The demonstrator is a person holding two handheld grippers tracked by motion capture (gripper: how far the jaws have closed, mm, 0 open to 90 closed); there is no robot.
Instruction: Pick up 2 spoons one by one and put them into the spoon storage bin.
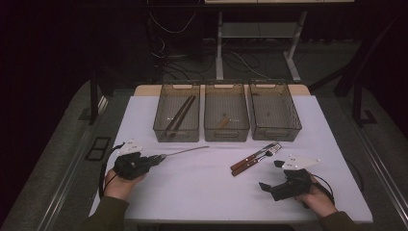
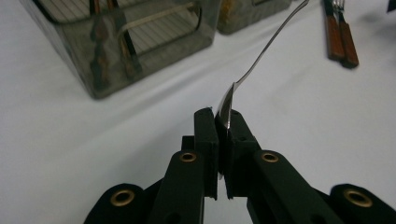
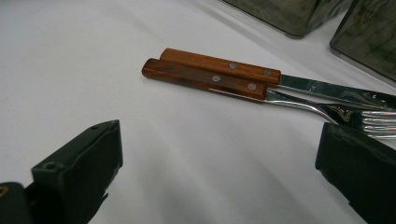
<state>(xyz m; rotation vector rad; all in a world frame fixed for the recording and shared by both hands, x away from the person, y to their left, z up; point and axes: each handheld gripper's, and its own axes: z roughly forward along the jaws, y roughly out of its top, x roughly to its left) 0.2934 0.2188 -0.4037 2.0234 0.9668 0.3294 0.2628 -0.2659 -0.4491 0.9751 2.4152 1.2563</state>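
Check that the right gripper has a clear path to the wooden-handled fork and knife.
Nothing visible blocks it. The right gripper is open, and only bare white tabletop lies between its jaws and the fork and knife lying side by side.

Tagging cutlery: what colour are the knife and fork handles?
Reddish-brown wood handles with metal rivets; right gripper view shows it best.

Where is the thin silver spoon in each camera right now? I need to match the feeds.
High view: the thin silver spoon lies left of centre, clamped by the left gripper.
Left gripper view: centre, its bowl pinched between the jaws, handle running to the upper right.
Right gripper view: not in it.
Shared landmark: the wooden-handled knife and fork.
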